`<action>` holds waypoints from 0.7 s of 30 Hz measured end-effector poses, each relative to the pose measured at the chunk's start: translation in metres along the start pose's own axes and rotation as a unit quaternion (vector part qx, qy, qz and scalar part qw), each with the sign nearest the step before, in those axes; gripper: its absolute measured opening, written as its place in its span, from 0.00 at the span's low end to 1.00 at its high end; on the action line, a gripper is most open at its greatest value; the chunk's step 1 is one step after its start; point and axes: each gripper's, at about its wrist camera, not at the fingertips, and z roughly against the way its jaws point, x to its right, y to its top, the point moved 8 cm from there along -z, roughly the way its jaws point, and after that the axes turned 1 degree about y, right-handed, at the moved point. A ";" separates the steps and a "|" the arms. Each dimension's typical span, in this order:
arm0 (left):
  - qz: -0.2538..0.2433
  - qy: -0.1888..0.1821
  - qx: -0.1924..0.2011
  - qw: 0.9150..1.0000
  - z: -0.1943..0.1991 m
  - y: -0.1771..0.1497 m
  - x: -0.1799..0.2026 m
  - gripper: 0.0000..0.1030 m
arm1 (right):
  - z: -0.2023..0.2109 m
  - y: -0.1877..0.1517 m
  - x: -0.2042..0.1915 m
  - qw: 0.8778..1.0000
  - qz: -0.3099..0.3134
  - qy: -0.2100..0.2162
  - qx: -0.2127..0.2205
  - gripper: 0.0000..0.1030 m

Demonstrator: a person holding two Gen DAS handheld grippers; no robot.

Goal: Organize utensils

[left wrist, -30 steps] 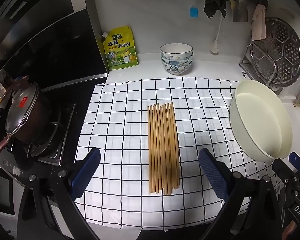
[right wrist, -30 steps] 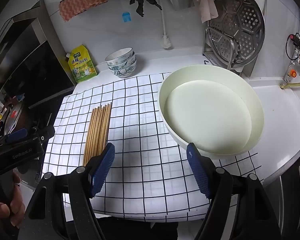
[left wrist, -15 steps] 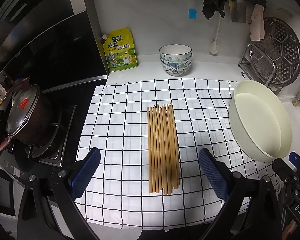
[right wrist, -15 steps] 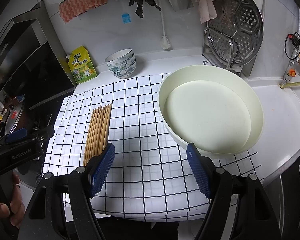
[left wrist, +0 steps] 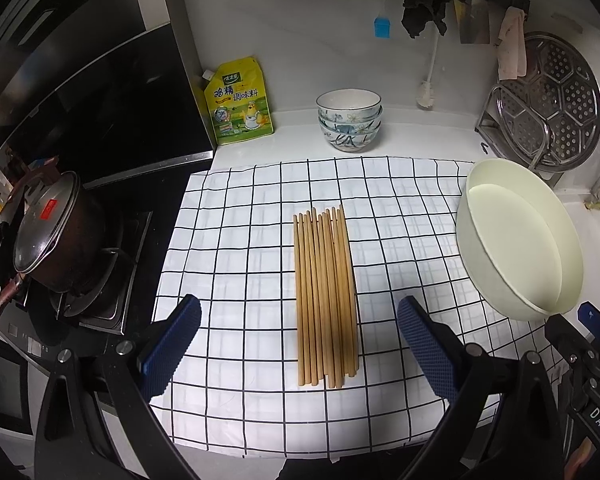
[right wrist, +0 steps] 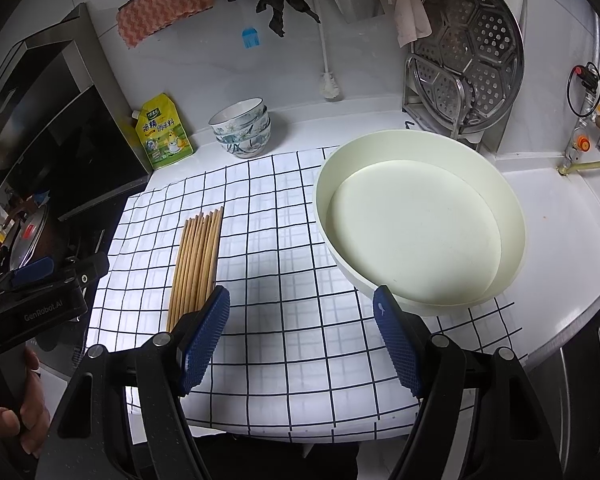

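Nothing on the cloth has shifted; both grippers hover as before, fingers wide and empty. Chopsticks (left wrist: 326,294) lie bundled mid-cloth (left wrist: 240,240), long axis running away from the left gripper (left wrist: 298,344), directly ahead between its pads. The right gripper (right wrist: 300,336) sits farther off, facing the empty cream basin (right wrist: 420,232) at the cloth's right edge.

chopsticks (left wrist: 326,296) lie side by side mid-cloth (left wrist: 240,240), basin (left wrist: 516,240) on cloth's right edge, stacked bowls (left wrist: 349,124) behind cloth by the wall, seasoning pouch (left wrist: 238,102) left of bowls, pot (left wrist: 48,236) on stove left of cloth.
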 end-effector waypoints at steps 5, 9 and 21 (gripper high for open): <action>0.000 0.000 0.000 1.000 0.000 0.000 0.000 0.94 | 0.000 0.000 0.000 1.000 0.000 0.000 0.000 0.69; 0.001 0.001 0.000 1.000 0.000 -0.001 0.000 0.94 | -0.001 0.000 0.000 1.000 0.000 0.000 0.001 0.69; 0.000 0.000 0.001 1.000 0.000 -0.001 -0.001 0.94 | 0.000 0.000 -0.001 1.000 0.000 0.001 0.001 0.69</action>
